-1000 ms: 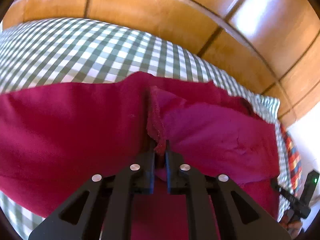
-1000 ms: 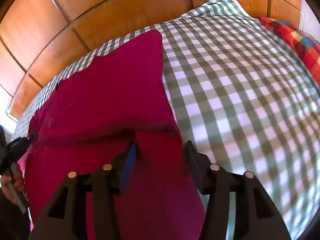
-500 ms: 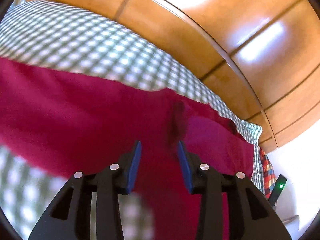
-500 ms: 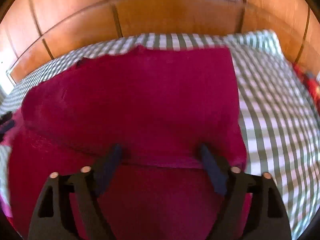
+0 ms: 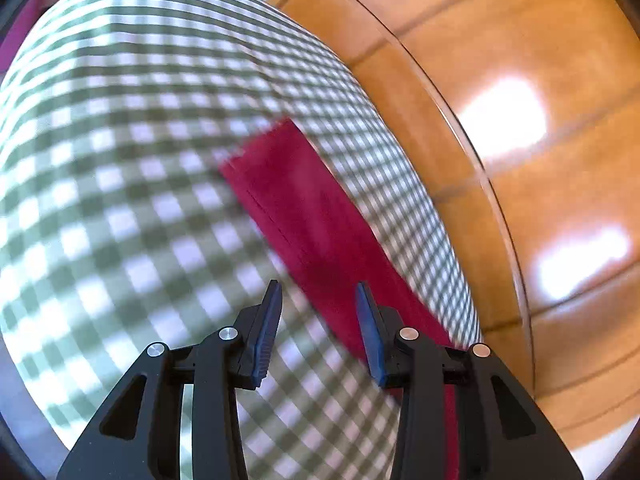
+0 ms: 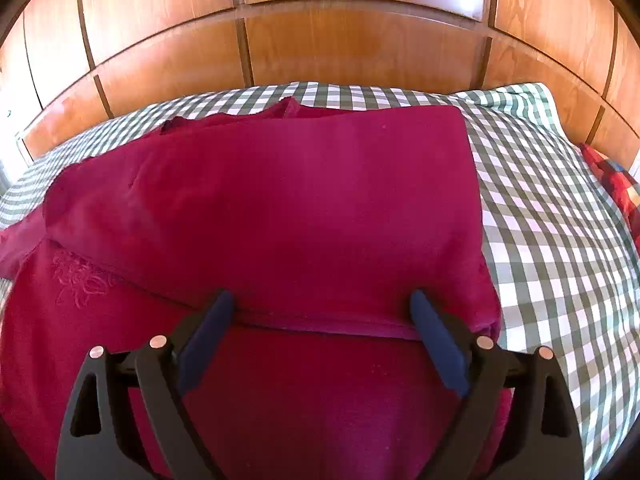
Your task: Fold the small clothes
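Note:
A dark red garment [image 6: 280, 208] lies on the green-and-white checked bedcover [image 6: 540, 220], with its upper part folded over the lower part; embroidery shows at the lower left. My right gripper [image 6: 320, 304] is open wide and empty, its fingertips just above the fold's edge. In the left wrist view a strip of the same red garment [image 5: 312, 224] runs diagonally across the checked cover [image 5: 120, 160]. My left gripper [image 5: 318, 292] is open and empty, above the strip's near part.
A wooden panelled headboard [image 6: 340, 48] rises behind the bed and shows at the right in the left wrist view [image 5: 520, 120]. A red multicoloured checked cloth [image 6: 616, 188] lies at the bed's right edge.
My left gripper let go of the red fabric, opened and swung left to the garment's far strip. My right gripper opened wider and pulled back from the fold.

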Motion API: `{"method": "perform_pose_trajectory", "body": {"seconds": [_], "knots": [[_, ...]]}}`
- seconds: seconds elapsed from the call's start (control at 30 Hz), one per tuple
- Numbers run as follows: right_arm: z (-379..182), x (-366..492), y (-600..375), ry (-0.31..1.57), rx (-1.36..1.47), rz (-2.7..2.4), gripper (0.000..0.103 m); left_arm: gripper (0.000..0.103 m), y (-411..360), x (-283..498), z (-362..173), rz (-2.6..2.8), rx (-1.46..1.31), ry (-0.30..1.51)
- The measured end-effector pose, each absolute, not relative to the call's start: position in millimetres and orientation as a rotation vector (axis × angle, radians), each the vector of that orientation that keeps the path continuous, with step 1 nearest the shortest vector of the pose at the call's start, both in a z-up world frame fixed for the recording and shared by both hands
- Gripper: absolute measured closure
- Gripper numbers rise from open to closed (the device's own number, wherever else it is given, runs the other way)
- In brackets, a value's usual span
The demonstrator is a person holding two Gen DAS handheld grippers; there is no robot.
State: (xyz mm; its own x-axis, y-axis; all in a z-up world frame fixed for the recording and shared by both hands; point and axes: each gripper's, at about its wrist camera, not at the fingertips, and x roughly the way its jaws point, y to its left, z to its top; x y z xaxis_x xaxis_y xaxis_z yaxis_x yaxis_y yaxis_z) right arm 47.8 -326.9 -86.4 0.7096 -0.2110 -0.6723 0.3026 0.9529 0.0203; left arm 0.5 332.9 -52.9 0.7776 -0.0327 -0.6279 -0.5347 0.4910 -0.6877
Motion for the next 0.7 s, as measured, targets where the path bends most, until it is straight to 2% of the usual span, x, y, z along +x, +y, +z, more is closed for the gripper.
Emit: {"method": "perform_pose_trajectory", "body": {"seconds": [0.03,0.07,0.17,0.3,0.37,0.4,0.43,0.7], "knots": [[-87,47,-326,0.725,0.134,-0.285,0.012,0.055,340,0,-55,0.343,-1.051,0.622],[-87,47,-326,0.726,0.129,-0.288,0.012,0.052,347,-1,-57,0.354,-1.084,0.611],[-87,48,-324,0.726,0.117,-0.294,0.012,0.051,358,6,-65,0.36,-1.142,0.615],[-87,48,-324,0.726,0.115,-0.295,0.012,0.051,362,23,-73,0.406,-1.087,0.663],[-87,48,-324,0.725,0.115,-0.295,0.012,0.067,366,31,-75,0.434,-1.05,0.693],[-87,48,-324,0.726,0.115,-0.295,0.012,0.082,365,37,-76,0.44,-1.028,0.715],[-87,48,-324,0.726,0.114,-0.295,0.012,0.092,363,41,-76,0.44,-1.017,0.73],[-87,48,-324,0.723,0.11,-0.298,0.012,0.094,293,66,-17,0.226,-0.836,0.648]]}}
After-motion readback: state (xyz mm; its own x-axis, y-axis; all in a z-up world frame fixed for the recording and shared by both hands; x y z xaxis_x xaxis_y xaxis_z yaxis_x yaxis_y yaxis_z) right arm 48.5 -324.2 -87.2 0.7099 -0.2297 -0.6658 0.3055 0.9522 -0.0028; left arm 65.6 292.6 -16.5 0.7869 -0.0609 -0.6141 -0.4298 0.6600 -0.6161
